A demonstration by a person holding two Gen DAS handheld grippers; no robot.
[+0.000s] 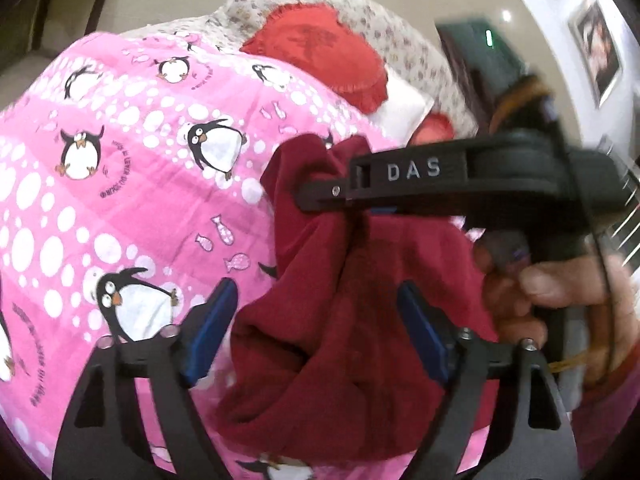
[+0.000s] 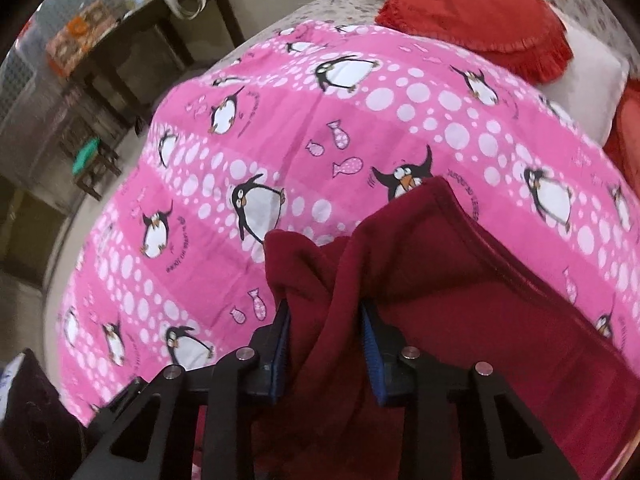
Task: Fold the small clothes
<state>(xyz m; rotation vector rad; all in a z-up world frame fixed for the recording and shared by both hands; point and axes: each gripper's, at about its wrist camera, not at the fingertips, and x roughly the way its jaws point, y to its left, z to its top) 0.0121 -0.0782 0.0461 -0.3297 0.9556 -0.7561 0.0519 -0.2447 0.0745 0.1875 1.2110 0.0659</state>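
Observation:
A dark red garment [image 1: 344, 320] hangs bunched above the pink penguin blanket [image 1: 132, 184]. My left gripper [image 1: 316, 316] has its blue pads wide apart on either side of the hanging cloth, not pinching it. My right gripper [image 1: 320, 196] crosses the left wrist view from the right and is shut on the garment's top fold. In the right wrist view the garment [image 2: 460, 280] drapes between and over the right gripper [image 2: 326, 320], bunched between the blue pads [image 2: 370, 344], its hemmed edge running up to the right over the blanket [image 2: 320, 128].
A red fringed cushion [image 2: 476, 12] and a white pillow [image 2: 588, 80] lie at the far end of the bed. A second red cushion [image 2: 628, 136] sits at the right edge. A dark table [image 2: 132, 40] with boxes stands off the bed at the left.

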